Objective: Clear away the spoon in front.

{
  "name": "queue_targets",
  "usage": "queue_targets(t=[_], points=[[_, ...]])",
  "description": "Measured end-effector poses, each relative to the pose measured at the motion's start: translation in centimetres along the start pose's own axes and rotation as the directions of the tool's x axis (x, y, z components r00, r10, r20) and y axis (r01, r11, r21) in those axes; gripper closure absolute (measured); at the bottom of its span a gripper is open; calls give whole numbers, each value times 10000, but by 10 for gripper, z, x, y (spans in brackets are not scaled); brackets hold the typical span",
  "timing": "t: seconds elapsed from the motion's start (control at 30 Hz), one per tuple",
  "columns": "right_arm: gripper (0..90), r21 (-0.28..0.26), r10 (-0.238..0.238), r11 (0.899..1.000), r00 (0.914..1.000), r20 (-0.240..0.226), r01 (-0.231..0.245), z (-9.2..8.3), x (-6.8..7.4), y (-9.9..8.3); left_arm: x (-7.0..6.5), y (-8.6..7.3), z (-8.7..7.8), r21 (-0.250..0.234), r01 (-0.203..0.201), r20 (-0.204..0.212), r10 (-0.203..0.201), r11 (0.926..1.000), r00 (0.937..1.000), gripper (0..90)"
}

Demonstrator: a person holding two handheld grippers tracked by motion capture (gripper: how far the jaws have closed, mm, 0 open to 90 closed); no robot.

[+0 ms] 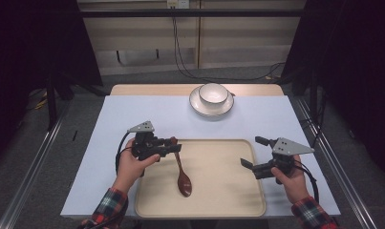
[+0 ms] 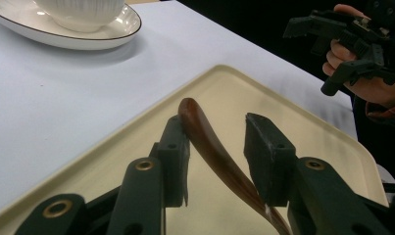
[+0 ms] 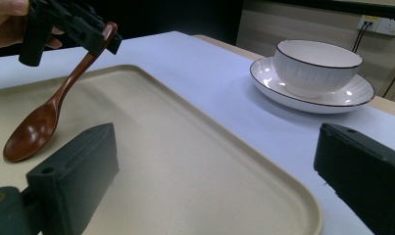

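Glossy brown wooden spoon (image 1: 182, 174), bowl resting on smooth beige tray (image 1: 228, 200).

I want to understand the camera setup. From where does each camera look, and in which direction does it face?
High view: above the person's side, facing forward and down on the tray; both forearms show.
Left gripper view: on the left gripper, looking along its jaws at the spoon handle between them.
Right gripper view: on the right gripper, facing across the tray to the bowl.
Shared: both gripper views show the spoon and tray.
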State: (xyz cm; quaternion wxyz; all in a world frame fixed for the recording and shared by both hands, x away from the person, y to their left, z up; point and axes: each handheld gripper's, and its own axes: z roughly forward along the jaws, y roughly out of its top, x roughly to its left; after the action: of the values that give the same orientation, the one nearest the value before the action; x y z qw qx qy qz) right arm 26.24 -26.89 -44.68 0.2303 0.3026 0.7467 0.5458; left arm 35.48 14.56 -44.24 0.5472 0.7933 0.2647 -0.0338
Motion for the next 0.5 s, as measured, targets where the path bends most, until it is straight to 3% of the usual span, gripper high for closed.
queue_targets(t=[0.23,0.5], points=[[25,60,38,10000,10000,7,-38,0,0,0,1,0,2,31,-148,-82,149,9999,9999,596],[25,161,-2,9999,9999,-133,4,0,2,-1,2,0,2,-97,-326,-396,322,9994,9987,505]])
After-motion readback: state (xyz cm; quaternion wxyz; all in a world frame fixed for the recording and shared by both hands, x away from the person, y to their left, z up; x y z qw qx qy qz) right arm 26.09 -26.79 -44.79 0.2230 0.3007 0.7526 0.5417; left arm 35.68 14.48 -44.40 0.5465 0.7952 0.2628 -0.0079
